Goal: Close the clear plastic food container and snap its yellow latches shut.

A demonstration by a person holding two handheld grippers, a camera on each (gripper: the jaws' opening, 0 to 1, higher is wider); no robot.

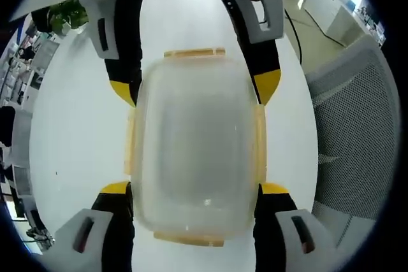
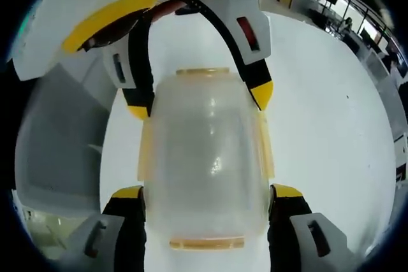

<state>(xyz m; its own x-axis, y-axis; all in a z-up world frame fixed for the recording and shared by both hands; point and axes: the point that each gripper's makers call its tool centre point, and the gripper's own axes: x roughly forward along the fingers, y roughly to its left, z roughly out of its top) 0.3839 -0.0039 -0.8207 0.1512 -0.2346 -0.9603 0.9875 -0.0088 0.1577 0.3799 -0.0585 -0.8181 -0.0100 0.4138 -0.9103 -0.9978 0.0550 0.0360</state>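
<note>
- Left gripper (image 1: 194,192): yellow-tipped black jaws pinch the near end of the clear plastic food container with yellow latches (image 1: 194,151), one jaw on each long side.
- The container rests, lid on, on the white round table (image 1: 76,132).
- Right gripper (image 2: 207,195): its jaws likewise clamp the container's opposite end, facing the left gripper.
- A grey mesh chair (image 1: 354,132) stands just beside the table.

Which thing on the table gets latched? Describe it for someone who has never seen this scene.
On the white table, between the jaw tips of both grippers, sits the container: a clear, frosted plastic box with rounded corners. Its pale yellow latches on all four edges set it apart from the white and black, yellow-tipped grippers around it.
</note>
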